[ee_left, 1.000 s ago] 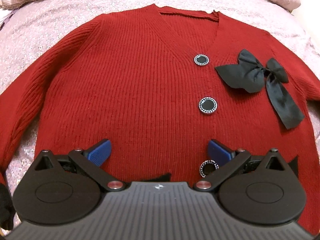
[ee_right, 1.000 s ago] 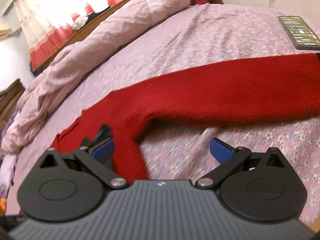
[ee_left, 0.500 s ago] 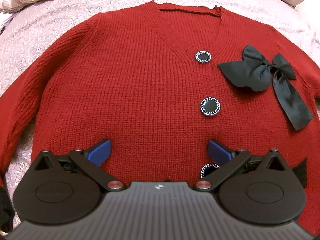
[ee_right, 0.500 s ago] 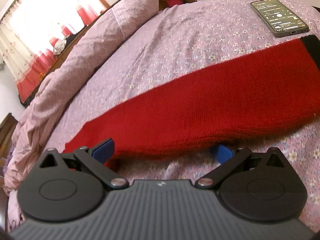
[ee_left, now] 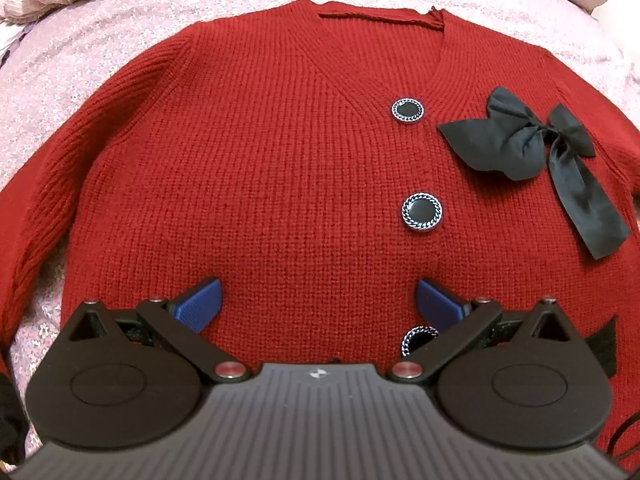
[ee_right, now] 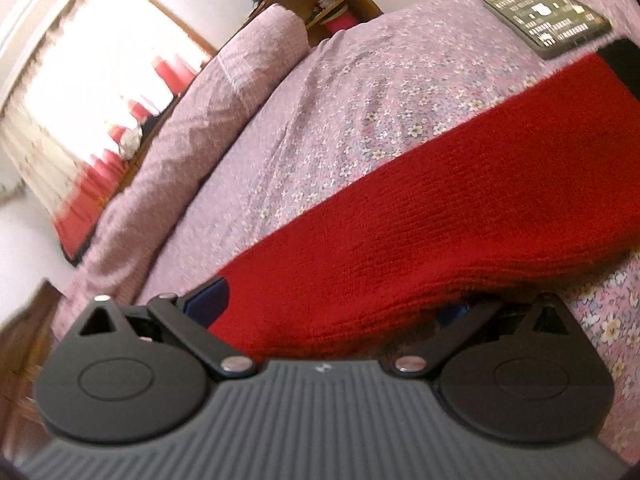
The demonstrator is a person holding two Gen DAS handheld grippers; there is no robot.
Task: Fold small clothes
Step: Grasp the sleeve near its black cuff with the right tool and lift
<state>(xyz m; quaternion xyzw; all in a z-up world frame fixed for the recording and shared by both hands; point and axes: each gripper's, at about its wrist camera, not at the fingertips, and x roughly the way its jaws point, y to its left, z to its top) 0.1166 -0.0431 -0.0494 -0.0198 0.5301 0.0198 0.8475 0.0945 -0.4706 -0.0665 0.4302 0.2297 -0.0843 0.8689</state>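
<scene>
A small red knit cardigan [ee_left: 260,168] lies flat, front up, on the bed, with black round buttons [ee_left: 422,213] and a black ribbon bow [ee_left: 520,140]. My left gripper [ee_left: 318,300] is open just above the cardigan's lower front, and the lowest button [ee_left: 416,338] is by its right finger. In the right wrist view one red sleeve [ee_right: 460,208] stretches across the bedspread to a black cuff [ee_right: 624,64]. My right gripper [ee_right: 330,306] is open around the sleeve's near end. The knit drapes over its right finger [ee_right: 452,312] and hides most of it.
The pink floral bedspread [ee_right: 340,120] surrounds the cardigan. A rolled quilt [ee_right: 192,128] runs along the far side. A phone [ee_right: 548,16] lies near the sleeve's cuff. A wooden shelf [ee_right: 328,4] and a bright curtained window stand beyond the bed.
My right gripper has swung from the cardigan's side onto the sleeve, which now lies between its fingers. The left gripper has crept slightly forward over the cardigan's front.
</scene>
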